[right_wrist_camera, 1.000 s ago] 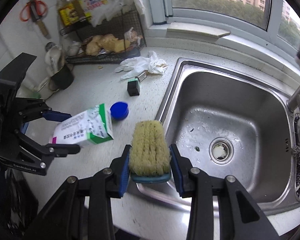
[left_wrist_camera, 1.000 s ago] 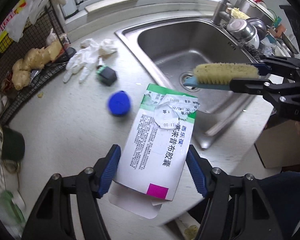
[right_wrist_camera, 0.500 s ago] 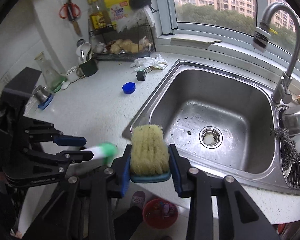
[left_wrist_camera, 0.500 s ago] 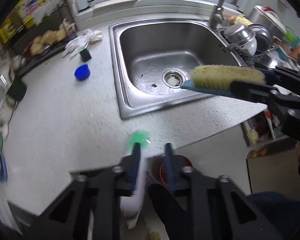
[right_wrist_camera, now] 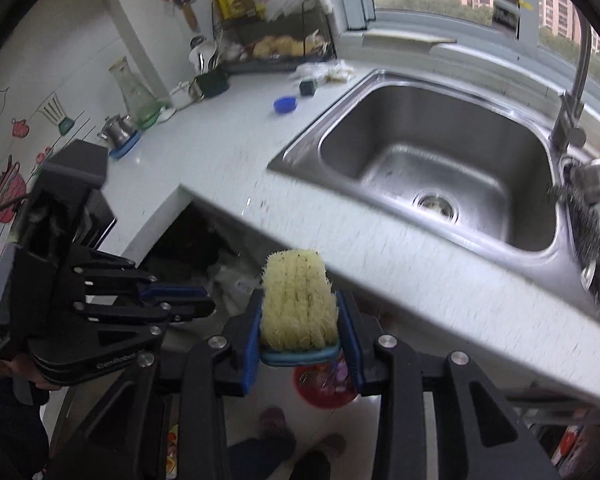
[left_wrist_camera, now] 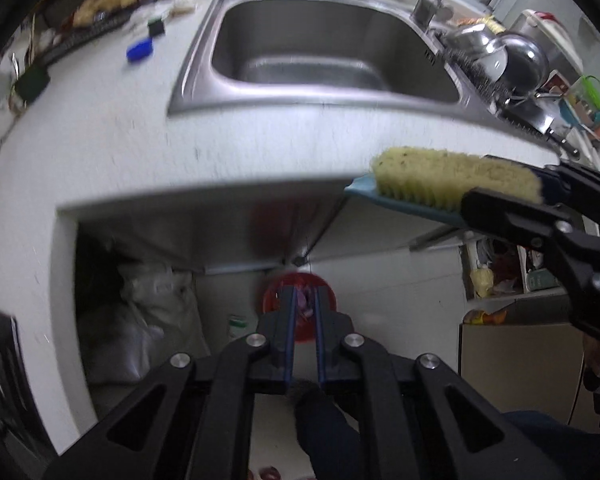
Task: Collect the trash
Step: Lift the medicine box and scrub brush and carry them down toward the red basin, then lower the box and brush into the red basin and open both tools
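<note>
My left gripper [left_wrist_camera: 302,300] hangs below the counter edge, right above a red trash bin [left_wrist_camera: 272,300] on the floor; its jaws stand nearly closed with a narrow gap and nothing between them. It also shows in the right wrist view [right_wrist_camera: 198,302]. My right gripper [right_wrist_camera: 300,320] is shut on a scrub brush [right_wrist_camera: 298,304] with yellow bristles and a blue base, held off the counter's front edge above the bin [right_wrist_camera: 324,390]. The brush also shows in the left wrist view [left_wrist_camera: 452,182]. A blue cap [left_wrist_camera: 139,49], a small dark box [left_wrist_camera: 156,27] and crumpled white gloves [right_wrist_camera: 326,70] lie on the counter.
A steel sink [right_wrist_camera: 440,160] with a tap [right_wrist_camera: 576,80] sits in the white counter [left_wrist_camera: 120,140]. Pots and a dish rack [left_wrist_camera: 504,60] stand to its right. A wire rack [right_wrist_camera: 276,46], a glass carafe [right_wrist_camera: 134,96] and a dark cup [right_wrist_camera: 212,82] line the back. A sack [left_wrist_camera: 140,312] lies under the counter.
My left gripper carried the green-and-white carton off the counter, down over the red bin, and no longer holds it. My right gripper with the brush drew back from the sink to the counter's edge.
</note>
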Motion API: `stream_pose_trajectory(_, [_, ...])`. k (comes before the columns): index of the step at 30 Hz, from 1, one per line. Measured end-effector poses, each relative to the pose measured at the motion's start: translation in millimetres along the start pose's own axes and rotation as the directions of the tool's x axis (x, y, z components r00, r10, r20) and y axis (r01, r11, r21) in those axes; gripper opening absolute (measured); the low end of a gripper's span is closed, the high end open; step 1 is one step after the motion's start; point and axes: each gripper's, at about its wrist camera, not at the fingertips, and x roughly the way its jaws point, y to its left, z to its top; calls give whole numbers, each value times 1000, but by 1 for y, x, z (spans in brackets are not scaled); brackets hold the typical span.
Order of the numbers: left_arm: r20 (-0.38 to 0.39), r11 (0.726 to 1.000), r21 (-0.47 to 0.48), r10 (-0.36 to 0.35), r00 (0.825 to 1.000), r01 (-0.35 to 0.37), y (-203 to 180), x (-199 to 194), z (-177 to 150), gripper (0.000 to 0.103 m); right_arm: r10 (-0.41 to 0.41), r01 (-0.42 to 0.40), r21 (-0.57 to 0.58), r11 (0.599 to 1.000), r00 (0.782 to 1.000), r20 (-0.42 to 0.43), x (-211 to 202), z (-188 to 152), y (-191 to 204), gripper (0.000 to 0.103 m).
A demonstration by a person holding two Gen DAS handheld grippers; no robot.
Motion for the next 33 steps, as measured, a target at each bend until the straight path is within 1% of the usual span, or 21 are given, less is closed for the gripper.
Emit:
stream_pose_trajectory(5, [-49,999,-49,-5,999,2,8,30,-28,7,2,0,30,1000,998,-64,24,-29,3,33])
stream_pose_trajectory(7, [-64,999,-48,0,998,-3,9,42,-36,7,-1,4,31,1000,996,-85,31,-42,3,33])
stream_pose_trajectory(9, [-80,999,-53,-11,997,6,12,57,-44,7,-4,7,31,1000,994,-107,44,-52,5,33])
stream_pose_trajectory(12, [-117,999,-49,-9,993,4,17,89,-56,7,-10,14,33,999,990,-138,69,-67,7,33])
stream_pose_trajectory(14, [-138,999,-49,-10,990,4,21,120,-66,7,-4,11,40,999,987,-160,92,-78,4,33])
stream_pose_trajectory(15, [-141,998,-54,-17,990,9,22,130,-70,7,-9,16,36,999,984,-178,108,-86,3,33])
stream_pose_trajectory(17, [-154,998,-65,-29,988,19,29,164,-78,7,-9,18,44,999,978,-210,145,-103,-3,33])
stream_pose_trajectory(19, [-173,997,-68,-36,984,25,36,209,-87,7,-2,14,51,999,974,-225,178,-117,-10,33])
stream_pose_trajectory(20, [-184,997,-67,-36,982,24,38,227,-90,7,-3,17,55,998,971,-239,202,-129,-16,33])
stream_pose_trajectory(21, [-197,998,-62,-36,980,24,42,256,-96,7,-4,19,57,998,968,-251,220,-138,-20,33])
stream_pose_trajectory(23, [-215,998,-64,-36,976,23,46,297,-104,7,-4,23,64,998,960,-279,261,-160,-31,33])
stream_pose_trajectory(26, [-226,996,-88,-53,973,34,51,353,-113,7,-8,29,64,998,951,-310,311,-185,-45,33])
stream_pose_trajectory(31, [-248,993,-113,-65,967,37,60,425,-125,8,-10,31,57,998,942,-335,376,-215,-60,33])
stream_pose_trajectory(32, [-253,992,-119,-64,965,34,63,440,-128,10,6,12,56,998,946,-325,386,-219,-61,33])
stream_pose_trajectory(33, [-256,992,-123,-60,965,29,64,447,-130,11,8,11,54,998,944,-331,397,-224,-65,33])
